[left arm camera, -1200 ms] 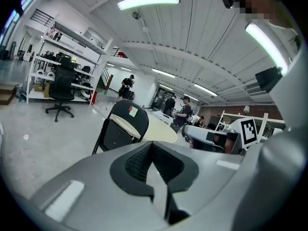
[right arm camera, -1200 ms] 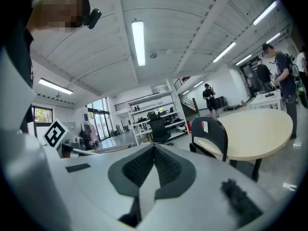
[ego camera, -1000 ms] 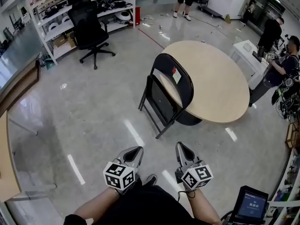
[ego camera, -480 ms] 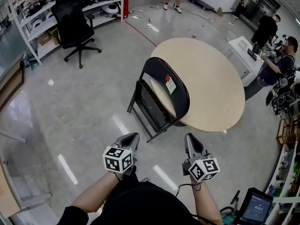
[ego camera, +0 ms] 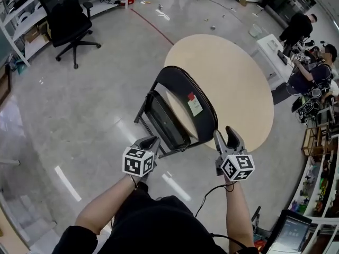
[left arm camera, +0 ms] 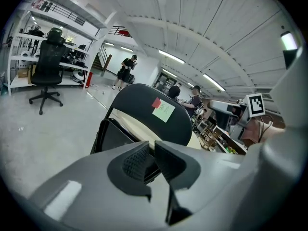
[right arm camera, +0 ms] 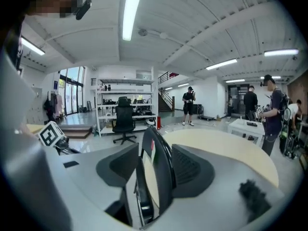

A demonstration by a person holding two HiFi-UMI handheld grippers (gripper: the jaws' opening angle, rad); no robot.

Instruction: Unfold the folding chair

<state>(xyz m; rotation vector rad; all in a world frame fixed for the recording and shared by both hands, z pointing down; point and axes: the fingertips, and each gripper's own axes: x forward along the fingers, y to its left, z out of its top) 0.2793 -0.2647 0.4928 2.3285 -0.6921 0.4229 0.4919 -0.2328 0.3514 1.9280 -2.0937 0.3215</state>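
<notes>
1. Two grippers flank the folding chair (ego camera: pixel 192 84), which stands folded beside the round table (ego camera: pixel 235 75).
2. My right gripper (ego camera: pixel 225 134) has just been opening; its jaws are wide and lined up on the backrest edge, probably to hold it.
3. My left gripper (ego camera: pixel 152 141) has just been opening too; it is barely parted and empty, near the seat.

Round table (ego camera: pixel 238 89), office chair (ego camera: pixel 66 20) — shelving (left arm camera: pixel 21 57) behind.

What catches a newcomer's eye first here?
The folded black folding chair, a pale note on its back, stands against the round beige table mid-floor. Beside its back the right tool draws the eye next: its jaws have just been opening wide, the back's edge lined up with their gap, nothing pressed.
</notes>
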